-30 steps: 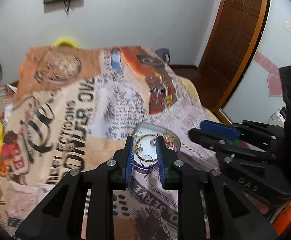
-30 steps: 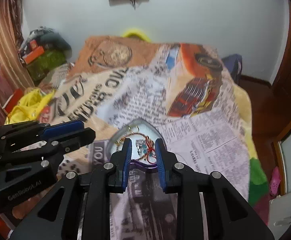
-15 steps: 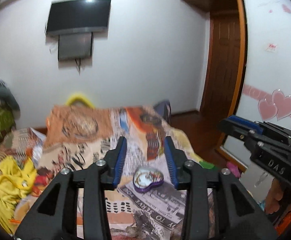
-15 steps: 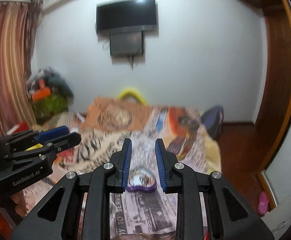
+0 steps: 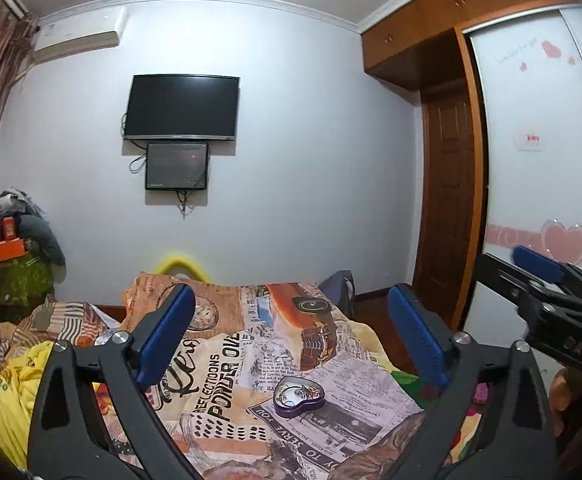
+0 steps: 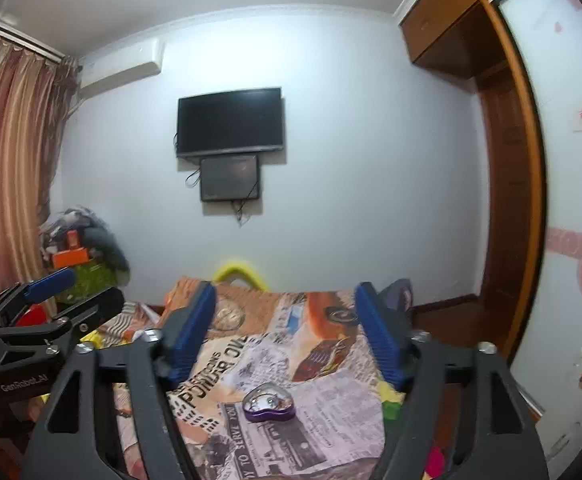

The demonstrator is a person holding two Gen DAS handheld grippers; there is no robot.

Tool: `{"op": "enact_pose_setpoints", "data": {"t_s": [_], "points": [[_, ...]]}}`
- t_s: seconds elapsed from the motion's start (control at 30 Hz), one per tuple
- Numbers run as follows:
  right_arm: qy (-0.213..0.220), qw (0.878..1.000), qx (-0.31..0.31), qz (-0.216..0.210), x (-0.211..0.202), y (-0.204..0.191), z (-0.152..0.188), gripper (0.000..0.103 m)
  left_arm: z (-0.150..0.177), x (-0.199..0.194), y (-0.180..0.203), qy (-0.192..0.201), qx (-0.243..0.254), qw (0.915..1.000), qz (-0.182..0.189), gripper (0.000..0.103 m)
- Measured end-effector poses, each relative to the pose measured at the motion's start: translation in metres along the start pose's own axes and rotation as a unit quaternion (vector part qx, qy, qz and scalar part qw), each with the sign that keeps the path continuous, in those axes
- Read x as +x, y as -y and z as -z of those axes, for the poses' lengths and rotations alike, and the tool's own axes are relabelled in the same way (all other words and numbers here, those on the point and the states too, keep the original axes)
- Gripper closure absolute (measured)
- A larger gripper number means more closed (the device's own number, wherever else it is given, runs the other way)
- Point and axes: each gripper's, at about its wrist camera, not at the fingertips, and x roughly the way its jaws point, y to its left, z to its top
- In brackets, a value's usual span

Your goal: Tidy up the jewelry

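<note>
Hovering both grippers, left gripper (image 5: 291, 336) and right gripper (image 6: 287, 334), jaws wide and empty, you sit well back from the one purple heart tin (image 5: 299, 395) on the newsprint bedspread (image 5: 227, 364). Approach low and centred on the tin. Jewelry pieces inside: too small to count.

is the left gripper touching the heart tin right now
Apart. The left wrist view shows the left gripper raised, jaws wide, with bare bedspread between them and the heart tin.
</note>
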Motion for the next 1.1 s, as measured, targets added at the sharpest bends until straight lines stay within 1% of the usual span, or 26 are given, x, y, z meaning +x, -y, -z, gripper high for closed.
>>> {"op": "enact_pose_setpoints", "data": {"t_s": [0.03,0.07,0.2,0.3,0.47,0.63,1.1], "points": [[0.005,1.000,-0.001,0.006,-0.002,-0.002,0.000,0.019,0.000,-0.003,0.000,0.000,-0.002,1.0000,-0.003,0.004],[0.008,1.000,-0.002,0.010,-0.003,-0.003,0.000,0.017,0.000,-0.003,-0.002,0.000,-0.004,1.0000,-0.007,0.003],[0.016,1.000,-0.001,0.023,-0.006,-0.003,0.001,0.001,0.003,-0.007,-0.004,-0.004,-0.005,0.9999,-0.010,0.003],[0.017,0.999,-0.003,0.031,-0.008,-0.005,0.002,0.000,0.006,-0.010,-0.003,-0.007,-0.008,0.9999,-0.010,0.003],[0.010,1.000,-0.005,0.026,-0.013,-0.003,0.006,0.000,0.007,-0.014,-0.003,-0.009,-0.009,0.9999,-0.010,0.002],[0.010,0.999,-0.008,0.031,-0.019,-0.001,0.010,0.000,0.008,-0.015,-0.005,-0.009,-0.010,0.9998,-0.012,0.002],[0.002,1.000,-0.005,0.031,-0.025,0.002,0.010,0.000,0.009,-0.019,-0.002,-0.010,-0.006,0.9999,-0.009,0.002]]}}
